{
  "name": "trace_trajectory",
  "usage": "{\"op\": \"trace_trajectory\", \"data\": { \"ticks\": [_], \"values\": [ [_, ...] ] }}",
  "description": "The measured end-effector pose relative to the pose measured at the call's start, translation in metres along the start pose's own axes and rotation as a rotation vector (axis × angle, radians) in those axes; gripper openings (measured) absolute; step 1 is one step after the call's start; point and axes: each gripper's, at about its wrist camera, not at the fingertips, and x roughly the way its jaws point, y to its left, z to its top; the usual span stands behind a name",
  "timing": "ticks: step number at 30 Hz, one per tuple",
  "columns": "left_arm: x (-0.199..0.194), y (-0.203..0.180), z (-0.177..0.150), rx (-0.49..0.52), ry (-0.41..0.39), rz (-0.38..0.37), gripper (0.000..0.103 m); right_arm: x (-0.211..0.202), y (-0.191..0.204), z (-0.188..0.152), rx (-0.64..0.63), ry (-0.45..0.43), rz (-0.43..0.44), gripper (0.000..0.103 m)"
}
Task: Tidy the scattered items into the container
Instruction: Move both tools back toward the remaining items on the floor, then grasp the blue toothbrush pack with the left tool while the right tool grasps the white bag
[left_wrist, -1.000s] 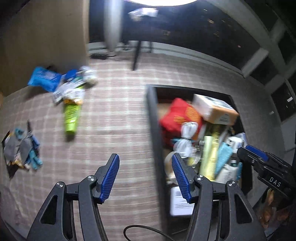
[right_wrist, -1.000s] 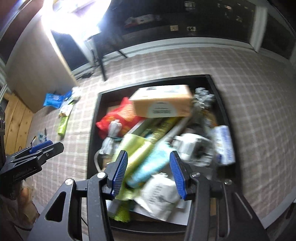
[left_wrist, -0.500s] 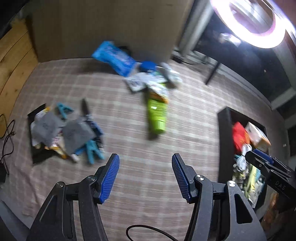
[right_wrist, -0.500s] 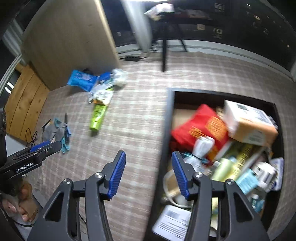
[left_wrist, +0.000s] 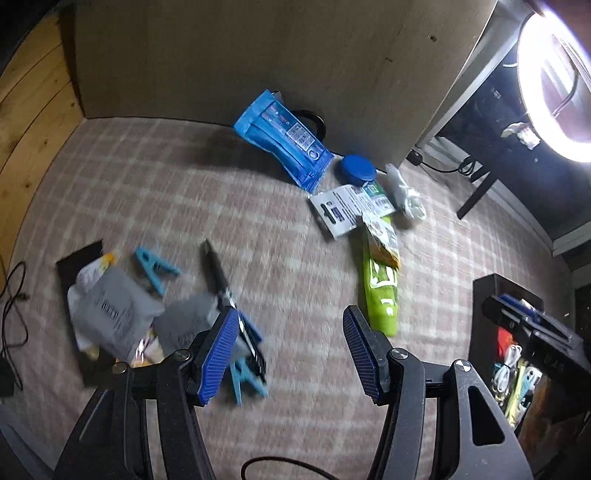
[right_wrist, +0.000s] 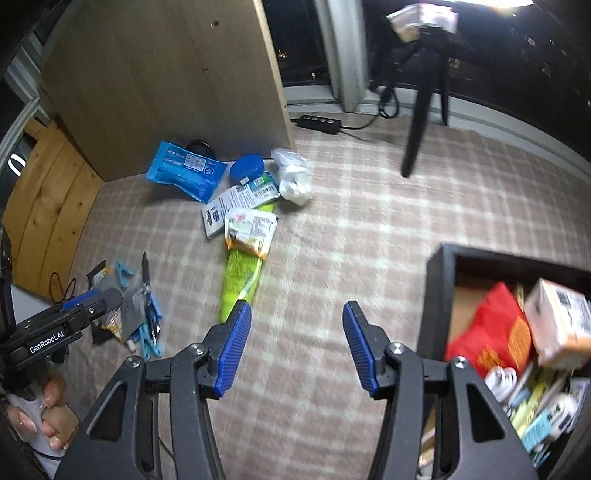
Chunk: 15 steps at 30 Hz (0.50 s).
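Observation:
My left gripper (left_wrist: 288, 350) is open and empty above the checked rug, near a pile of grey pouches (left_wrist: 114, 310), teal clips (left_wrist: 153, 264) and a black pen (left_wrist: 216, 273). A green tube (left_wrist: 380, 295) lies just ahead to the right, with a blue packet (left_wrist: 284, 144), a blue lid (left_wrist: 358, 168) and a white card (left_wrist: 343, 210) behind it. My right gripper (right_wrist: 295, 343) is open and empty over the rug, between the green tube (right_wrist: 240, 280) and the black container (right_wrist: 439, 288), which is full of items.
A wooden cabinet (right_wrist: 166, 81) stands behind the scattered items. A power strip (right_wrist: 319, 123) and a tripod leg (right_wrist: 417, 125) are at the back. The container's corner (left_wrist: 484, 295) shows at the right of the left wrist view. A cable (left_wrist: 14, 295) lies at the far left.
Both grippers have swung left, away from the container and toward the scattered items. The piles now sit closer in both views. Both stay open and empty.

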Motion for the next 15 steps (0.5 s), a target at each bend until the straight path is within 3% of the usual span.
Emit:
{"op": "trace_trajectory", "data": {
  "ticks": [3,9,15],
  "values": [
    [0.011,0.003,0.017,0.0,0.005,0.007,0.056,0.014,0.001,0.02,-0.006,0.008,-0.01,0.051],
    [0.028,0.027,0.062,-0.102,-0.005,-0.03,0.059,0.045,-0.006,0.068,0.004,0.018,-0.01,0.051],
    [0.062,0.042,0.095,-0.186,0.014,-0.065,0.06,0.081,-0.002,0.093,-0.013,0.05,-0.028,0.053]
  ]
}}
